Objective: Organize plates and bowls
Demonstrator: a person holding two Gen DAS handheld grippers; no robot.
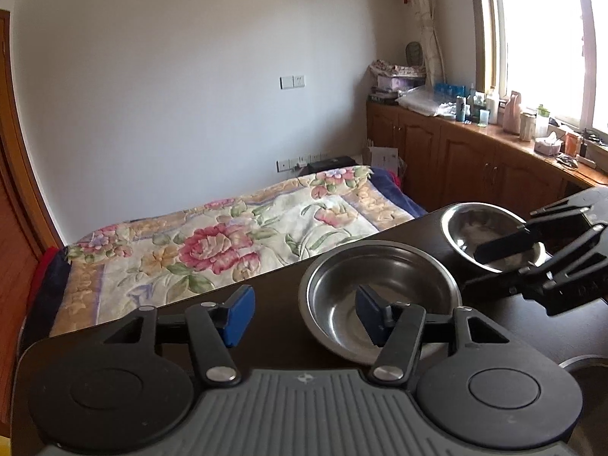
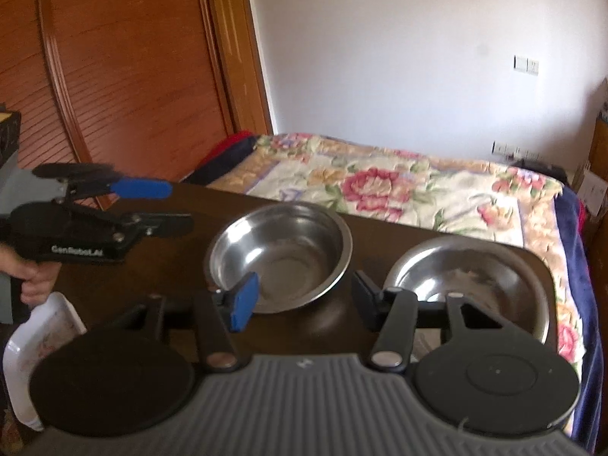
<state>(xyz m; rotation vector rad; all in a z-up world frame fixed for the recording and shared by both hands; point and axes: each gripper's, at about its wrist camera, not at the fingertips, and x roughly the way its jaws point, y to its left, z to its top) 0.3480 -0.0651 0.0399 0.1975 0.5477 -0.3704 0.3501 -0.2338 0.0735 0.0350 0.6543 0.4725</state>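
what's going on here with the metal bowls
A person holds a claw in each hand over a dark table beside a bed. Two steel dishes sit on it, apart: a deeper bowl and a shallower one. Both the left claw and the right claw are open and empty; nothing is gripped yet. A white tray shows at the table's near left edge.
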